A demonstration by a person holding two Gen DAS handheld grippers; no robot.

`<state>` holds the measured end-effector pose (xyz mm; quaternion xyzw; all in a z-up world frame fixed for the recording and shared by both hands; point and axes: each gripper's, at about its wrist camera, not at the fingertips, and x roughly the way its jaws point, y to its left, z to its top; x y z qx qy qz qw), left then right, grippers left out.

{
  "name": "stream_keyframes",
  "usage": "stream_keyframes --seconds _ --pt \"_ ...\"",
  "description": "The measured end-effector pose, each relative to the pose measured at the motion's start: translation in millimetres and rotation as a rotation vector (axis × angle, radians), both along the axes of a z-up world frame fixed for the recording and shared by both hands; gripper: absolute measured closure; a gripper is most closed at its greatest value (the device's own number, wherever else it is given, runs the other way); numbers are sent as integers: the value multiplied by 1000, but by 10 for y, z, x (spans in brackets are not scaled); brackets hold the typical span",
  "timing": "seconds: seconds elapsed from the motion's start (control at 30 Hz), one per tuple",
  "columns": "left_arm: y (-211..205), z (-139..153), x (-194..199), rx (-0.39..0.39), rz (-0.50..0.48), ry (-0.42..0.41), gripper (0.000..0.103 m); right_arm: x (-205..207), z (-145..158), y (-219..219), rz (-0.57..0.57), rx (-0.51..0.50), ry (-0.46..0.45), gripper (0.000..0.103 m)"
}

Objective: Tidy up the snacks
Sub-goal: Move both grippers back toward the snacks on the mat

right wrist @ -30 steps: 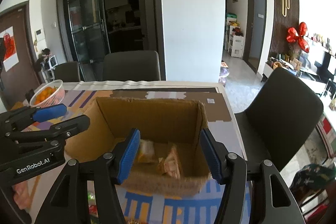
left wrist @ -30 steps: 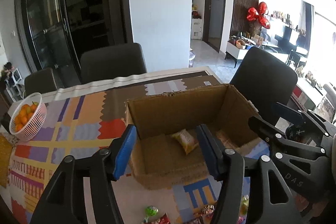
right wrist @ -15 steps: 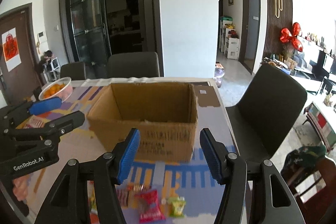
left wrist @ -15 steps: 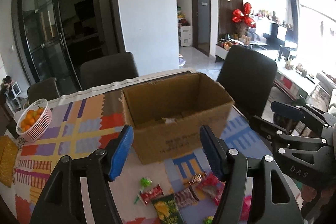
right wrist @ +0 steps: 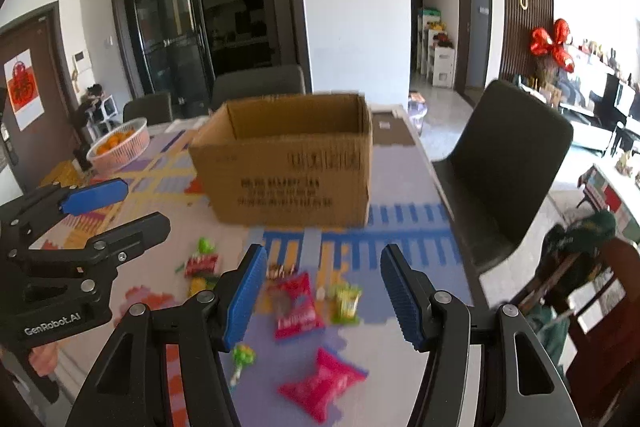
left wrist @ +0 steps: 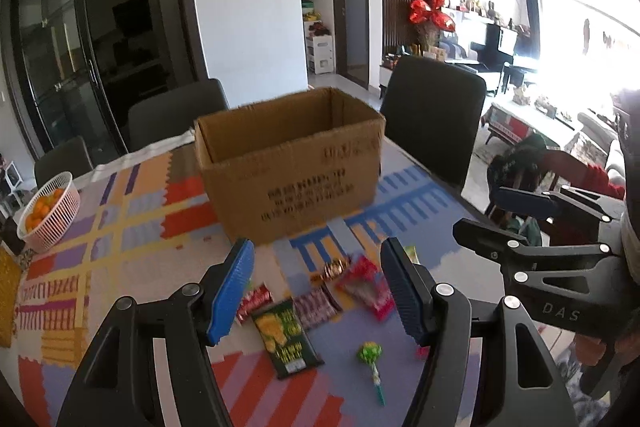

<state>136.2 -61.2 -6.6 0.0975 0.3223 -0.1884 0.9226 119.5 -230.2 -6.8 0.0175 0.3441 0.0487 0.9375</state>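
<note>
An open cardboard box [left wrist: 292, 163] stands on the patterned table mat; it also shows in the right wrist view [right wrist: 288, 163]. Loose snacks lie in front of it: a dark green chip bag [left wrist: 286, 339], a green lollipop [left wrist: 370, 355], a red packet [left wrist: 366, 287], small wrapped candies [left wrist: 314, 307]. The right wrist view shows a red packet [right wrist: 296, 303], a pink packet [right wrist: 324, 383] and a yellow-green packet [right wrist: 346, 301]. My left gripper [left wrist: 320, 287] is open and empty above the snacks. My right gripper [right wrist: 324, 295] is open and empty above them too.
A white basket of oranges [left wrist: 46, 213] stands at the table's left, also in the right wrist view [right wrist: 118, 145]. Dark chairs [left wrist: 432, 119] stand around the table. The table's right edge [right wrist: 444, 195] is near the box.
Both grippers have pulled back and away from the box, from over its inside to the table in front. The loose snacks have come into view. Both stay open.
</note>
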Motion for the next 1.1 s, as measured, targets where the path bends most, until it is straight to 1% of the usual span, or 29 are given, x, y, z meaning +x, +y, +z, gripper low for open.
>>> stream_keyframes --seconds 0.17,0.33,0.57,0.87,1.0,1.1 --pt "-9 -244 -131 14 -24 62 38 -147 -220 -15 -1 13 68 43" --pt "-6 -474 -192 9 -34 123 38 -244 -402 6 3 17 123 43" --pt "-35 -792 -259 9 -63 186 38 -301 -728 12 -11 39 221 43" --pt "-119 -1187 -154 34 -90 266 39 -237 -1045 -30 -48 64 296 43" --pt "-168 -1296 -104 41 -97 293 41 -186 -1117 -64 -65 85 314 43" --pt "-203 -1351 -51 38 -95 310 45 -148 -1172 -65 -72 90 327 43"
